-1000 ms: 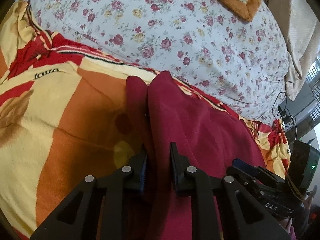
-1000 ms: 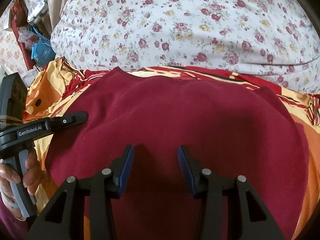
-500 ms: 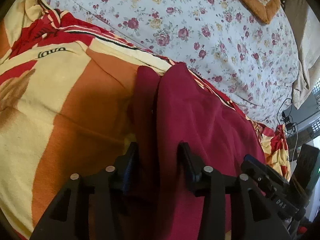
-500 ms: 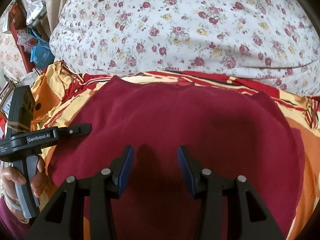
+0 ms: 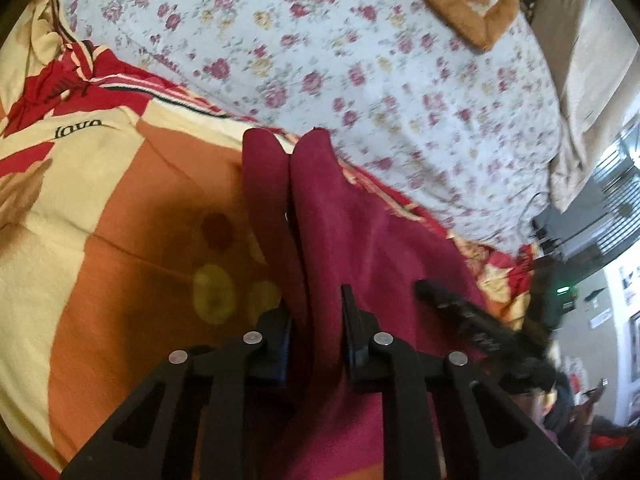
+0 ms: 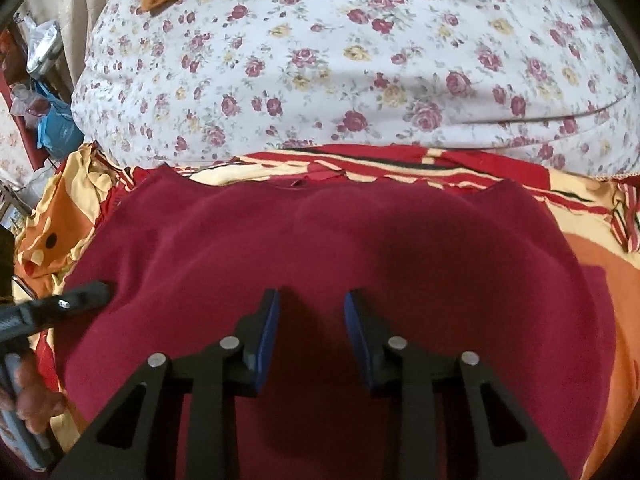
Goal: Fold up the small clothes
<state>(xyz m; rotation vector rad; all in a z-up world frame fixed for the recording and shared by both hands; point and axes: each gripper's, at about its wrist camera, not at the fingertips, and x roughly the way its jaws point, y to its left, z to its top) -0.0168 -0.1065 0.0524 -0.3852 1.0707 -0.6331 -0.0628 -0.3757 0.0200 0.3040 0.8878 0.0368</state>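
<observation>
Item: maroon garment, spread on the orange-and-yellow blanket, just below the floral bedsheet. Left gripper clamped a raised fold at the garment's edge. Right gripper hung over the garment's middle, jaws apart (nothing between them).

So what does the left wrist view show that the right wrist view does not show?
Only the left wrist view shows the left tongs with a raised fold of the dark red fleece garment between their fingers, and the black word printed on the orange, yellow and red blanket.

Only the right wrist view shows the right tongs open above the garment lying spread, plus the blue bag at the far left.

Both show the garment, the blanket and the white bedding with red roses.
</observation>
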